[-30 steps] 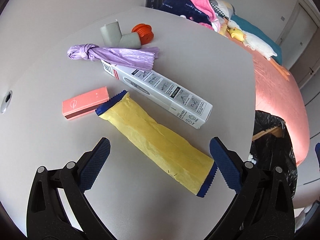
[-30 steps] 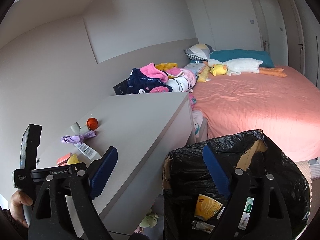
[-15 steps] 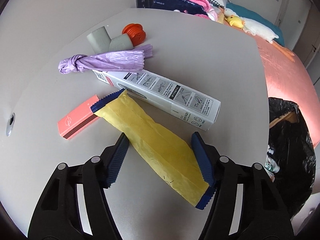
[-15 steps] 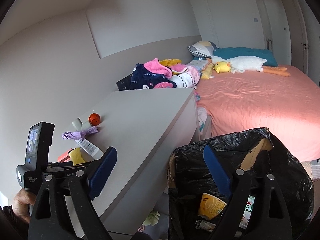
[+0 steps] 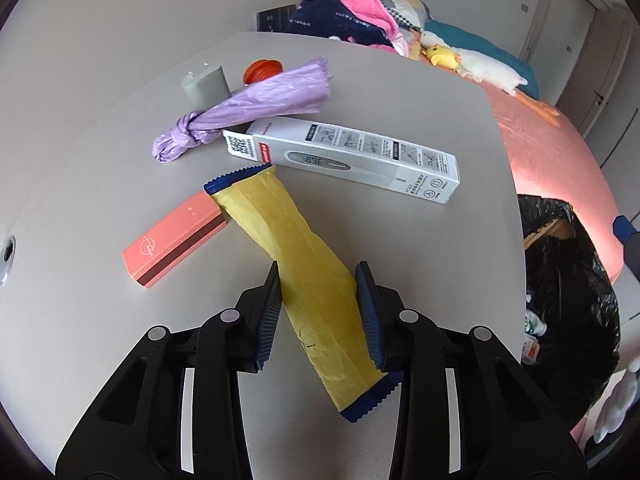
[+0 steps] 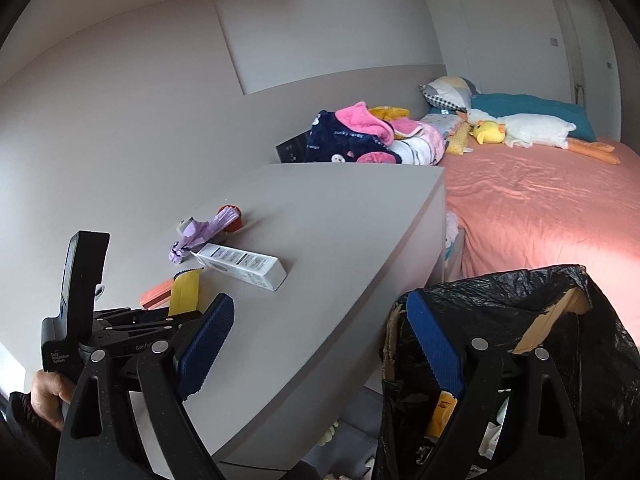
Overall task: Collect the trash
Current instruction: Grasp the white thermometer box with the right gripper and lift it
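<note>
A long yellow wrapper (image 5: 280,220) with blue crimped ends lies slantwise on the grey table (image 5: 400,92). My left gripper (image 5: 318,280) straddles its lower half. The jaws are closing, and both blue pads touch the wrapper's sides. In the right wrist view the wrapper (image 6: 186,288) sticks out beyond that gripper. My right gripper (image 6: 320,308) is open and holds nothing. It hovers off the table's corner, its right finger over the rim of a black trash bag (image 6: 520,320) with litter inside. The bag (image 5: 568,280) stands just past the table's right edge.
Behind the wrapper lie a white thermometer box (image 5: 360,156), a knotted purple bag (image 5: 256,100), a pink box (image 5: 172,240), a grey piece (image 5: 204,88) and an orange cap (image 5: 262,70). A pink bed (image 6: 540,200) with plush toys and a clothes pile (image 6: 360,136) lies beyond. A person's hand (image 6: 48,392) holds the left gripper.
The left jaws have come in from wide open until they touch the yellow wrapper, and the gripper has rolled slightly. The right gripper has drifted nearer the table and stayed open.
</note>
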{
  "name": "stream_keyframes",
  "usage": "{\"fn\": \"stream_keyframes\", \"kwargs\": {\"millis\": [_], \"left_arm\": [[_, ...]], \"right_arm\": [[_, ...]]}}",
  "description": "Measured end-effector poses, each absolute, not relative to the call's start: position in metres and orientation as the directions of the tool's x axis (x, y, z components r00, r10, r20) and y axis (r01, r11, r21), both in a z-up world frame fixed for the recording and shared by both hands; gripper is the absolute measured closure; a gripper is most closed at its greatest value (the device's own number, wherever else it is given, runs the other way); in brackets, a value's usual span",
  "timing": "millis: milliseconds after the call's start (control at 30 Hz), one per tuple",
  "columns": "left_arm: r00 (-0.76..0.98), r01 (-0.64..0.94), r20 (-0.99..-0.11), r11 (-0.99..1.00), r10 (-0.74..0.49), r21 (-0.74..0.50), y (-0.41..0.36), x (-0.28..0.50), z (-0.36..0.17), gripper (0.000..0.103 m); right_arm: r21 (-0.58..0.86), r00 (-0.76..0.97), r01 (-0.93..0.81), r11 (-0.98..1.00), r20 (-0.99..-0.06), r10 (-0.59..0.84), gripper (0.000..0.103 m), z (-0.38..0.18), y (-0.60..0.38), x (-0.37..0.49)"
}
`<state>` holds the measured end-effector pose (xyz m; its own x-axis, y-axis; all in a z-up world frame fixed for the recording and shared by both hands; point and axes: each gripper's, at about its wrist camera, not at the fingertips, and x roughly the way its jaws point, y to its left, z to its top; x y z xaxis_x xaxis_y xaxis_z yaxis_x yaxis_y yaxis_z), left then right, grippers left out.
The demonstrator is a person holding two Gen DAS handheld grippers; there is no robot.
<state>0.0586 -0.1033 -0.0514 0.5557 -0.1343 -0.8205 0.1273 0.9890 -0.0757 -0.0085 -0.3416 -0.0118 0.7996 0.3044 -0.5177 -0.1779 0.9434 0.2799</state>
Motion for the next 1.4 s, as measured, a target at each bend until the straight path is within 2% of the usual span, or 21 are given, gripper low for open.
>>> {"fn": "stream_keyframes", "kwargs": {"millis": [500,633,867,1033,1133,1300,1400], "left_arm": [[0.571,0.108,-0.808,0.989,-0.146,-0.102,-0.091,0.058,-0.053,0.065],[0.58,0.116,-0.809,0.993,-0.095,-0.034,-0.095,0.056,-0.054,0.065],[0.591,0.123,-0.795,0.989,-0.137,-0.08,-0.087,0.057,-0.054,0.065],[0.603,0.14,-0.789,0.989,-0.119,-0.043,-0.092,0.056,-0.055,0.065],[0.6,0.144,-0.79,0.988,-0.127,-0.049,-0.092,0.055,-0.055,0.065],[0.604,0.141,-0.788,0.989,-0.119,-0.041,-0.093,0.055,-0.055,0.065],[0.601,0.13,-0.787,0.988,-0.141,-0.078,-0.088,0.055,-0.054,0.065]], "right_arm": [[0.148,0.678,-0.368,0.918,-0.633,0.374,0.015,-0.029,-0.276,0.055],[0.096,0.651,-0.407,0.908,-0.667,0.363,0.015,-0.032,-0.259,0.074],[0.02,0.616,-0.457,0.889,-0.714,0.333,0.017,-0.041,-0.233,0.106],[-0.011,0.603,-0.469,0.883,-0.734,0.312,0.017,-0.047,-0.223,0.121],[-0.012,0.587,-0.479,0.878,-0.748,0.31,0.021,-0.05,-0.218,0.127],[0.007,0.545,-0.485,0.875,-0.78,0.308,0.05,-0.055,-0.21,0.131],[0.022,0.532,-0.495,0.868,-0.783,0.323,0.058,-0.054,-0.208,0.126]]}}
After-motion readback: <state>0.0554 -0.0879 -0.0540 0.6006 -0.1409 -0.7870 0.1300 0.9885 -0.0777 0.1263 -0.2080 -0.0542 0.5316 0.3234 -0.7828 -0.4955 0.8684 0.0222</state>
